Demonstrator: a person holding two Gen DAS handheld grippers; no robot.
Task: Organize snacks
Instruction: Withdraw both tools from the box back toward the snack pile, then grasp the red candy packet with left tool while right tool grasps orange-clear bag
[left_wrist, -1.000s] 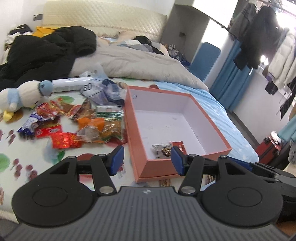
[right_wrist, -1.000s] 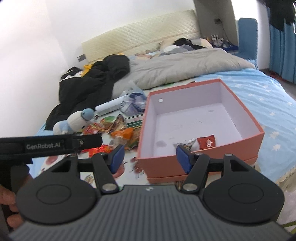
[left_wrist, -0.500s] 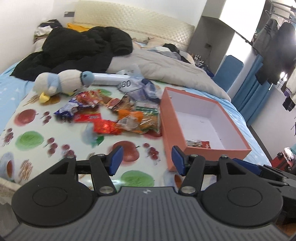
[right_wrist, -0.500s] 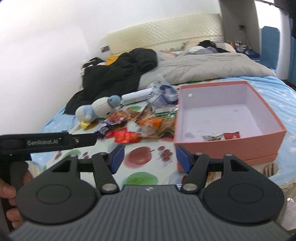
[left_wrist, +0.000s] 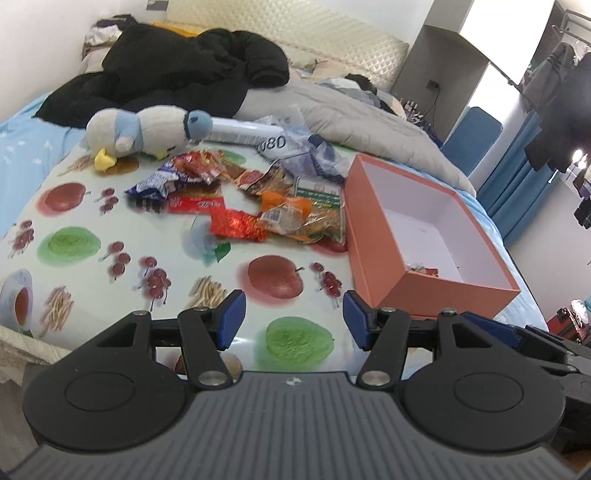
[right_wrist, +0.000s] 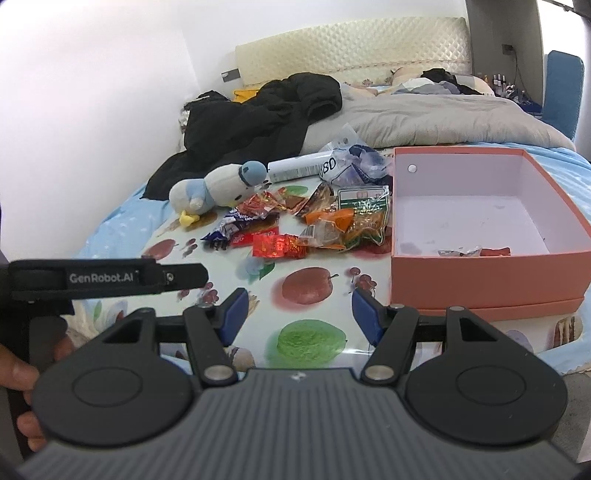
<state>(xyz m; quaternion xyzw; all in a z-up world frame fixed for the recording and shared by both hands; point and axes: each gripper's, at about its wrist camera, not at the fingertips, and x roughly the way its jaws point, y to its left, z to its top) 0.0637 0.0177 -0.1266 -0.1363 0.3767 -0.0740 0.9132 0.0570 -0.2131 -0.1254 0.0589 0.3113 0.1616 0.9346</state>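
Observation:
A heap of snack packets (left_wrist: 258, 199) (right_wrist: 314, 225) lies on the fruit-print sheet, left of an open orange box (left_wrist: 424, 288) (right_wrist: 480, 273). A red foil packet (left_wrist: 236, 225) (right_wrist: 279, 246) sits at the heap's near edge. Inside the box lie a silver wrapper and a red packet (right_wrist: 476, 252). My left gripper (left_wrist: 293, 319) hovers open over the sheet, near the box's front corner, with nothing between its blue pads. My right gripper (right_wrist: 299, 314) is likewise open and empty, short of the heap and left of the box.
A plush penguin (left_wrist: 144, 129) (right_wrist: 218, 188) and a white tube (right_wrist: 299, 168) lie behind the snacks. A black coat (left_wrist: 177, 74) and a grey duvet (right_wrist: 443, 118) cover the far bed. A hand (right_wrist: 22, 373) holds the left gripper's handle at the right wrist view's left edge.
Both grippers have swung left and drawn back from the box, so the snack heap now lies ahead and more of the fruit-print sheet shows. Both stay open and empty.

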